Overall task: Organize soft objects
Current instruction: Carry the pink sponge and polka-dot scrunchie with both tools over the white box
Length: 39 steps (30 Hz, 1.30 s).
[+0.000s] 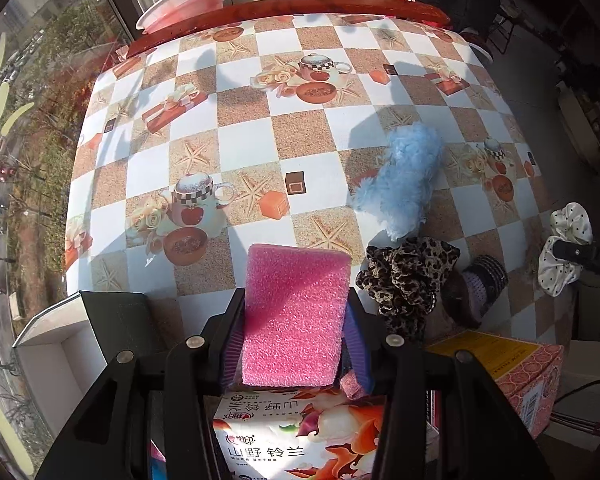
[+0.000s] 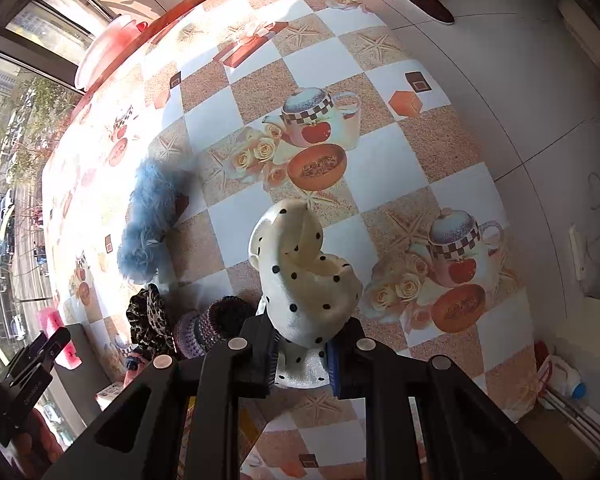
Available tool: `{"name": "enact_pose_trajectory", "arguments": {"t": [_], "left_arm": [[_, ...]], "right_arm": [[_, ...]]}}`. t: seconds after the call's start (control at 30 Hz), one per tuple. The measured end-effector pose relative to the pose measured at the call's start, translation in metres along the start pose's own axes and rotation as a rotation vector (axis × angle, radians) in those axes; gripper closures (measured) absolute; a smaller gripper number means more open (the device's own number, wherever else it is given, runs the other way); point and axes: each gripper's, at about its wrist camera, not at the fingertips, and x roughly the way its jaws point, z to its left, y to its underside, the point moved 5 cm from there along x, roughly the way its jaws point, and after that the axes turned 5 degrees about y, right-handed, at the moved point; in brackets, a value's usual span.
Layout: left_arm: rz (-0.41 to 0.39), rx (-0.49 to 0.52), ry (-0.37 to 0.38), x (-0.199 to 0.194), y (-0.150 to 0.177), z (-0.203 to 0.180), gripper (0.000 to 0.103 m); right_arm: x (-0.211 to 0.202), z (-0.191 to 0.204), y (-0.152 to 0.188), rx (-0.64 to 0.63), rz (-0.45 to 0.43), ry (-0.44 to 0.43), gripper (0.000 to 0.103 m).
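Left gripper [image 1: 296, 320] clamped on pink sponge [image 1: 296, 312], right gripper [image 2: 302, 354] clamped on polka-dot scrunchie [image 2: 304, 276], both raised above checkered tablecloth [image 1: 240, 108]; blue fluffy scrunchie [image 1: 404, 176], leopard scrunchie [image 1: 408, 280] lying on tablecloth.

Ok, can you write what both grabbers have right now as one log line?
left gripper: shut on pink sponge | right gripper: shut on polka-dot scrunchie | on table: blue fluffy thing, leopard scrunchie
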Motion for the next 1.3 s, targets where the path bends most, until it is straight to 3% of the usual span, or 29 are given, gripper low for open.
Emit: {"name": "enact_pose_trajectory", "arguments": {"t": [0.43,0.67,0.83,1.03,1.3], "left_arm": [[0.017,0.248,0.033,-0.050,0.084,-0.029,0.054],[-0.034,0.247,0.071,-0.064,0.096,-0.031,0.054],[-0.115,0.192,0.057,-0.083,0.092,-0.010,0.054],[-0.164,0.071,0.027,-0.097,0.099,0.033,0.054],[-0.205,-0.094,-0.028,-0.112,0.121,0.087,0.054]], "right_arm": [[-0.042,0.026,0.084,0.022,-0.015,-0.031,0.082],[-0.070,0.051,0.115,-0.001,-0.058,-0.038,0.082],[-0.089,0.083,0.117,-0.072,-0.110,-0.028,0.082],[-0.109,0.147,0.116,-0.258,-0.176,-0.013,0.082],[-0.102,0.242,0.140,-0.511,-0.144,-0.060,0.082]]}}
